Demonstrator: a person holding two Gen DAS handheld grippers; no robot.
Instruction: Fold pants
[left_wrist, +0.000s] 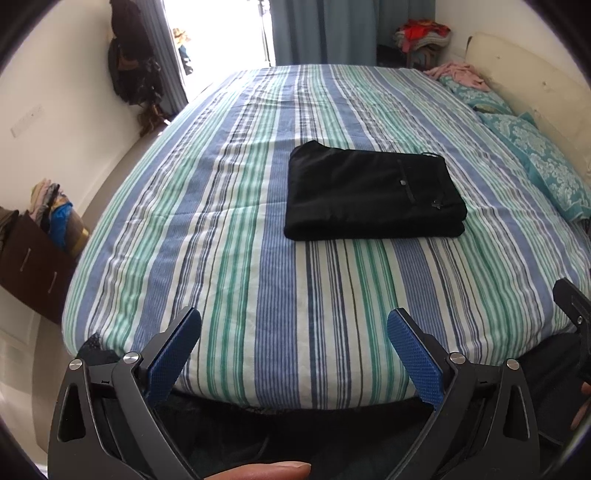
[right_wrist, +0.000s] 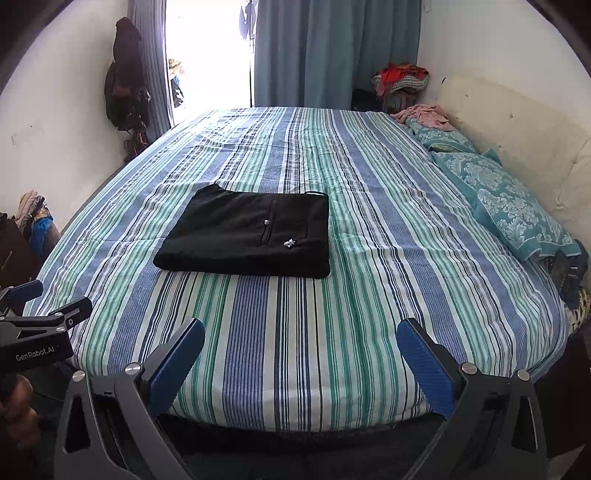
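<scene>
Black pants (left_wrist: 373, 192) lie folded into a flat rectangle on the striped bedspread (left_wrist: 258, 288), right of centre in the left wrist view and left of centre in the right wrist view (right_wrist: 247, 236). My left gripper (left_wrist: 293, 321) is open and empty, held back over the bed's near edge, well short of the pants. My right gripper (right_wrist: 301, 332) is also open and empty over the near edge. The left gripper also shows at the left edge of the right wrist view (right_wrist: 48, 299).
Teal patterned pillows (right_wrist: 509, 206) and a cream headboard (right_wrist: 517, 140) line the right side. Pink cloth (right_wrist: 428, 114) lies at the far right corner. A clothes pile (right_wrist: 400, 79) stands behind. A dark dresser (left_wrist: 33, 258) with clothes stands left; curtains (right_wrist: 332, 51) hang behind.
</scene>
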